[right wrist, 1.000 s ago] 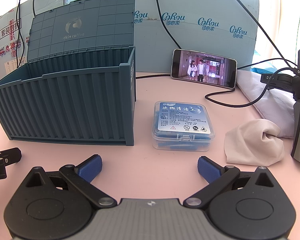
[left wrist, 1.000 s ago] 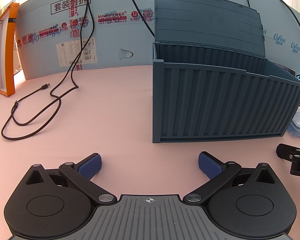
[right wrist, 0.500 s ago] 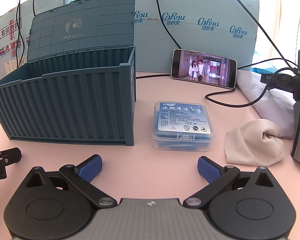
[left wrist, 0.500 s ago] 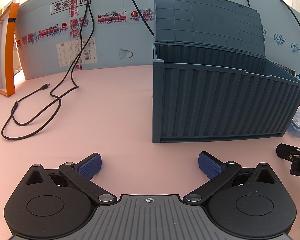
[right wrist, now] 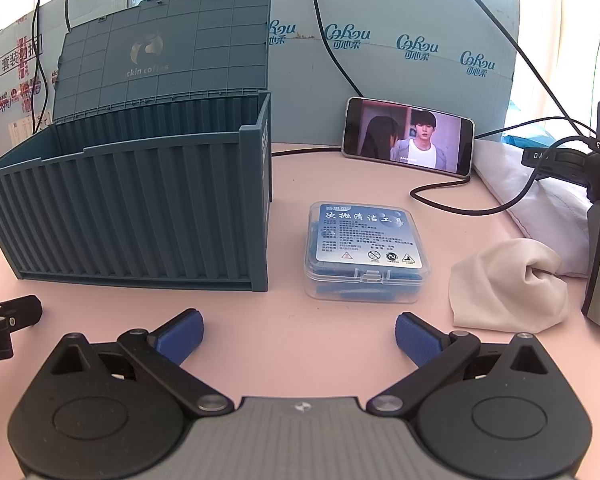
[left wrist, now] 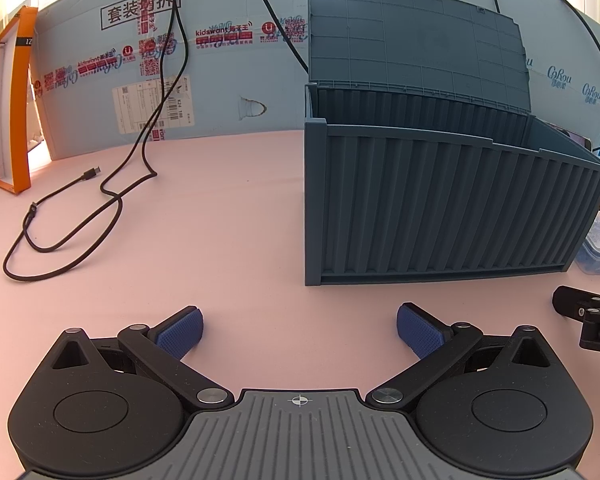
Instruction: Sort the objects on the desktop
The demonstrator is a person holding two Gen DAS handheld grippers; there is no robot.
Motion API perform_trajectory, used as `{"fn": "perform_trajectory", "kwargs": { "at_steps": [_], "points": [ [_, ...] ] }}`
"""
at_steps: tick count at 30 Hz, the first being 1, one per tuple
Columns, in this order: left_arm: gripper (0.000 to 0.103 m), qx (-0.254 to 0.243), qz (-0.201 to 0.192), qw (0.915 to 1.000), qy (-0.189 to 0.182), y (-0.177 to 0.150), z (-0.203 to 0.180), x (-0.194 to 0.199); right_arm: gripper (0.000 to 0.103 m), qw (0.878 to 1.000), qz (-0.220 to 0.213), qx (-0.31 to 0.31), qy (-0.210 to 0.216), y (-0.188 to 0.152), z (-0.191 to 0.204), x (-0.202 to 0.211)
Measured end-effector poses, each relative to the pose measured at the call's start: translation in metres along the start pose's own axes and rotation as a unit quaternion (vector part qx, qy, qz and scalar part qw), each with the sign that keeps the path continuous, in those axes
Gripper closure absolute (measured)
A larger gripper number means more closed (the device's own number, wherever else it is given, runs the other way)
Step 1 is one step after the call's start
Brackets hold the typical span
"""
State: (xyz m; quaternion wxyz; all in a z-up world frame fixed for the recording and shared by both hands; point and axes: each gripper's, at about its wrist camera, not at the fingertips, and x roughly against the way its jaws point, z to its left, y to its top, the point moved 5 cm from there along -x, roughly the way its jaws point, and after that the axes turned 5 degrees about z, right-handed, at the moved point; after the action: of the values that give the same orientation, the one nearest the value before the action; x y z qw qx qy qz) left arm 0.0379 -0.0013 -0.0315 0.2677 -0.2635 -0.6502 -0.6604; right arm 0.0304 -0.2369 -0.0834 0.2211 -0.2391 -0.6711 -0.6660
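Clear box (right wrist: 366,254) lies just beyond right gripper's (right wrist: 299,334) spread fingers (right wrist: 414,338).

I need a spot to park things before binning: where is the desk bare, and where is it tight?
Bare: the wide stretch between the black cable and the blue bin, and the strip before both open grippers. Tight: right of the bin, where the clear plastic case, white cloth, phone and its cord cluster.
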Motion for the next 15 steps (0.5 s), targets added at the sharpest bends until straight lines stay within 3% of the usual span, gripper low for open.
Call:
{"fn": "perform_trajectory", "kwargs": {
  "at_steps": [15],
  "points": [
    [0.0,-0.009,0.0,0.9999,0.009,-0.0008,-0.0031,0.0002,0.0,1.0,0.003,-0.002,-0.008,0.0012,0.0031,-0.0002]
  ]
}}
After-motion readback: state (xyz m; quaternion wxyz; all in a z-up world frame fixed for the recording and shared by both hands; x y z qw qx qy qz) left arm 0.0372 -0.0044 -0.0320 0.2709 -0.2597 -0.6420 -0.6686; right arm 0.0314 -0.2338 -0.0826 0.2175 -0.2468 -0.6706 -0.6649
